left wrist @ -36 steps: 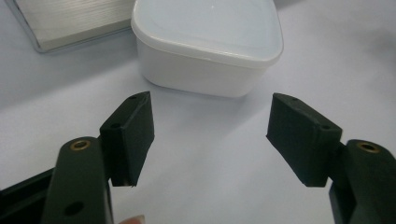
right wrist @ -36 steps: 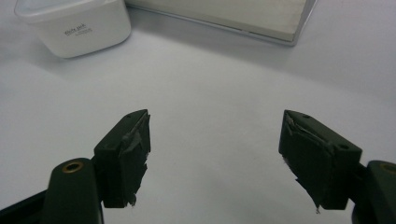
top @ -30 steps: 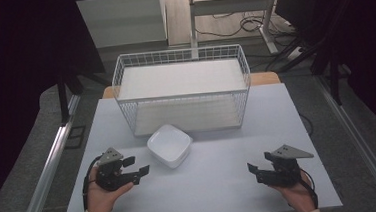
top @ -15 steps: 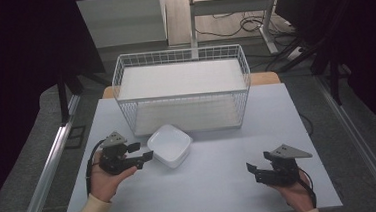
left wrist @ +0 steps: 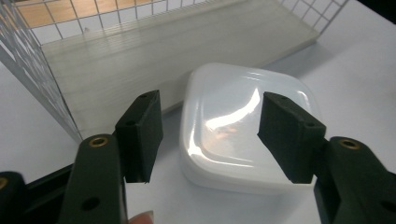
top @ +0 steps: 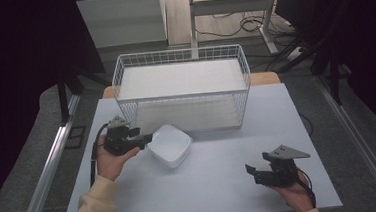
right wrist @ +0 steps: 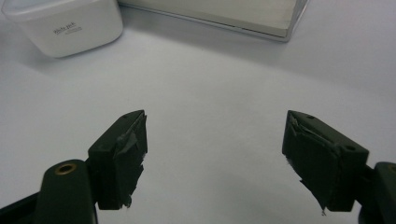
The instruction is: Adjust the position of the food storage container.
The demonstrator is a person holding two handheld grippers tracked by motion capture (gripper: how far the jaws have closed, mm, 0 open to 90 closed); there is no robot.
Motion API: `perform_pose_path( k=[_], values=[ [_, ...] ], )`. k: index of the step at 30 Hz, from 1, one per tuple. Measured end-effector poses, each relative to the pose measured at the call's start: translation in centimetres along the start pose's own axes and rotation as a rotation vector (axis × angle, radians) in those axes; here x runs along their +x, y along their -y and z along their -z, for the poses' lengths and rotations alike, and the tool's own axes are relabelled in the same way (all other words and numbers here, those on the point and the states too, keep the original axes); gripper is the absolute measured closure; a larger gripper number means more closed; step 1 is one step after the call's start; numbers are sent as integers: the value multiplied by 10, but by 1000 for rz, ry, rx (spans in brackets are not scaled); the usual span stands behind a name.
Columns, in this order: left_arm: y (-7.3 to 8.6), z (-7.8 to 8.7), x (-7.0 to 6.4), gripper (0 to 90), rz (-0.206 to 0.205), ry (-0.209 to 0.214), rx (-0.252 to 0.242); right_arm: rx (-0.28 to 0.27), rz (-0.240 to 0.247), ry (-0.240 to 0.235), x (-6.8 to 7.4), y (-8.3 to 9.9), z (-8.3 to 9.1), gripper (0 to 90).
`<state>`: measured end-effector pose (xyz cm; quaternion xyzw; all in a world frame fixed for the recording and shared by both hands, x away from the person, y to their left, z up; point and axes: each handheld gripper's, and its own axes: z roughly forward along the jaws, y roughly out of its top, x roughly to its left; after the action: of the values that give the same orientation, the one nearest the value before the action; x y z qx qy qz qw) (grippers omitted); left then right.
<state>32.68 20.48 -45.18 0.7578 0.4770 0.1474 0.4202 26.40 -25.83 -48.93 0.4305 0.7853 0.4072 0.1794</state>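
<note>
A white, square, round-cornered container lies on the white table, just in front of a white wire basket. My left gripper is open at the container's left edge. In the left gripper view its fingers stand apart on either side of the glossy container, which lies just beyond them. My right gripper rests open near the table's front right, apart from everything. In the right gripper view its open gripper has bare table between the jaws, and the container is far off at the upper left.
The wire basket holds a pale flat board on its bottom and spans the back of the table. A cable trails from the left gripper. Dark floor and metal rails flank the table.
My left gripper has moved forward and to the right, up to the container's left edge. The right gripper has stayed where it was.
</note>
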Motion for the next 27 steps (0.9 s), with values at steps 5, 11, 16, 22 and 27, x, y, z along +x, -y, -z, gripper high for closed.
perform_pose_path(
  k=[5, 11, 16, 22, 27],
  values=[
    [-3, -10, 3, 537, 2, -45, -11, 5, 0, 4, -1, 0, -1, 218],
    [-5, -22, 6, 806, -52, -65, 45, 2, 3, 12, -3, -1, -1, 215],
    [-7, -34, 9, 893, -72, -64, 93, -10, 0, 22, -6, 0, 2, 216],
    [-7, -47, 11, 897, -80, -58, 131, -19, 0, 44, -7, 0, 2, 215],
    [-6, -56, 16, 899, -72, -60, 145, -16, -3, 49, -9, 1, 1, 214]
  ],
)
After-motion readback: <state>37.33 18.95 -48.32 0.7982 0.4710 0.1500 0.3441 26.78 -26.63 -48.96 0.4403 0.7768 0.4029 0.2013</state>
